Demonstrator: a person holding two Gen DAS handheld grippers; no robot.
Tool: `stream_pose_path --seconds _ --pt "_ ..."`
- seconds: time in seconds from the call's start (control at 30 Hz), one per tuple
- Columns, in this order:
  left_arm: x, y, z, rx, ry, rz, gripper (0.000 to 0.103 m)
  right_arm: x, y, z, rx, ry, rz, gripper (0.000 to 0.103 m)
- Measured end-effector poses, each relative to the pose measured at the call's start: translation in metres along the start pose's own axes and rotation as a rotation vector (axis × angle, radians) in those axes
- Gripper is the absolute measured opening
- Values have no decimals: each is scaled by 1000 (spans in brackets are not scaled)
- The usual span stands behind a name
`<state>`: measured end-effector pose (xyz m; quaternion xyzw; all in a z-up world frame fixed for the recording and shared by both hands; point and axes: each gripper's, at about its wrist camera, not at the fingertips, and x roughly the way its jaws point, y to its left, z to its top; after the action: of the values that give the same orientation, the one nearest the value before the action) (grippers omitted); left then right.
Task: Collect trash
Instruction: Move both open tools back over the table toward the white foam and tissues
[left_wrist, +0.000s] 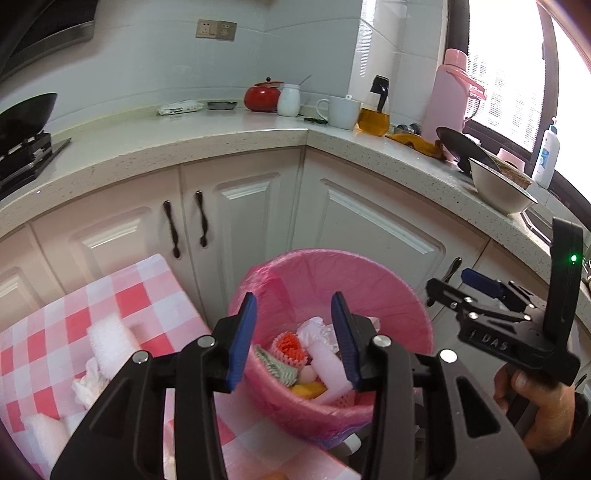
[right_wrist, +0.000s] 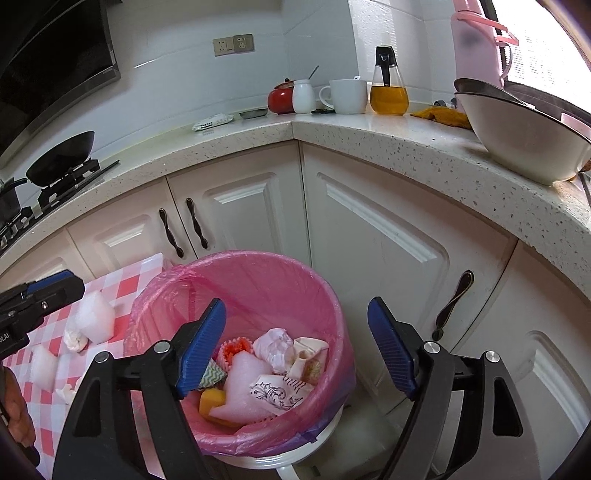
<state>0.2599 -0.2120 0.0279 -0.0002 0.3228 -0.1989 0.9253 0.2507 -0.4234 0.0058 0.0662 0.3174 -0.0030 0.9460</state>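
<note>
Both the left gripper (left_wrist: 293, 341) and right gripper (right_wrist: 295, 349) hover open and empty above the pink-lined bin (right_wrist: 321, 280): drop step complete. Next, reach left of the bin for the foam scraps (right_wrist: 95, 320) (on the checked cloth (left_wrist: 122, 295)).

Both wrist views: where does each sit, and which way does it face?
Left wrist: on the left gripper, tilted down over the pink-lined bin; shows its open blue fingers, plus the right gripper and a hand.
Right wrist: on the right gripper, open over the bin; the left gripper at left edge.
Shared: bin, checked tablecloth, corner counter.
</note>
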Motion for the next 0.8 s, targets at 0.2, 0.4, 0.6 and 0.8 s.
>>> stream_pose_path --seconds 0.2,0.4,0.6,0.8 --pt "-22 22 -9 -29 -19 38 43 -10 8 -3 -2 -8 15 76" --pt "-50 56 -22 -65 -39 101 44 -22 26 -5 -11 -26 34 78" --pt "-77 95 -36 -119 -52 166 44 -35 48 -9 -26 -36 61 80" --pt "-103 130 -54 -160 -62 231 46 -44 79 -17 -44 -33 98 82"
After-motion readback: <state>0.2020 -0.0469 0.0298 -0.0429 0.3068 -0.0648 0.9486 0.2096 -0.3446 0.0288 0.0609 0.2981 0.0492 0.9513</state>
